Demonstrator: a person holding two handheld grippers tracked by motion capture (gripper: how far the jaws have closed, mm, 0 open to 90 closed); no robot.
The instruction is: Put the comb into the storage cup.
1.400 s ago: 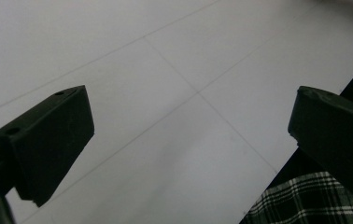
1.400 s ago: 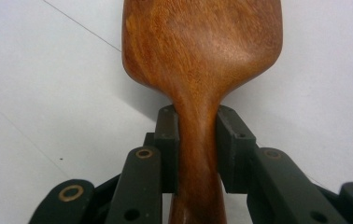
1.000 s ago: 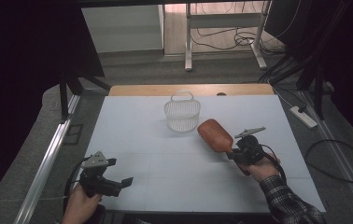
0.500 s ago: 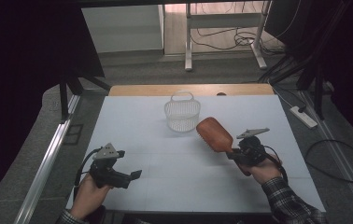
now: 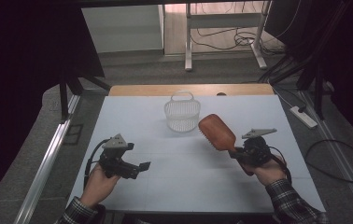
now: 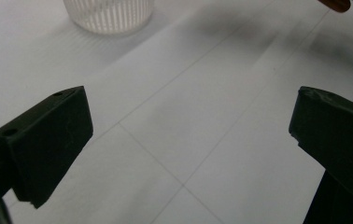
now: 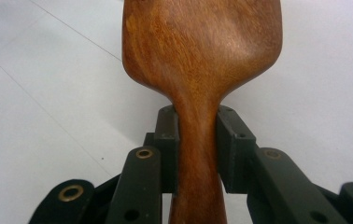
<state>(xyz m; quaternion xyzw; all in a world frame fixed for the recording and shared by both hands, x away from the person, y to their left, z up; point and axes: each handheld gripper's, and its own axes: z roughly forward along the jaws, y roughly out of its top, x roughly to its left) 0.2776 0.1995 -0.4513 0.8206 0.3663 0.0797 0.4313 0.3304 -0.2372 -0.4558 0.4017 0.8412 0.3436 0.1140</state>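
Pinching the narrow neck of a glossy reddish-brown wooden hairbrush (image 5: 217,132), the right gripper (image 5: 240,154) holds it above the white counter (image 5: 184,186), near a basket (image 5: 182,114); the left gripper's (image 5: 139,168) fingers (image 6: 44,144) are spread.

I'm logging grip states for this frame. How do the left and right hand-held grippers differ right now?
The left hand-held gripper has its jaws spread wide and holds nothing; the right hand-held gripper is clamped on the wooden hairbrush by its handle. The left sits at the table's near-left, the right at its near-right. Both are black and held by a hand.
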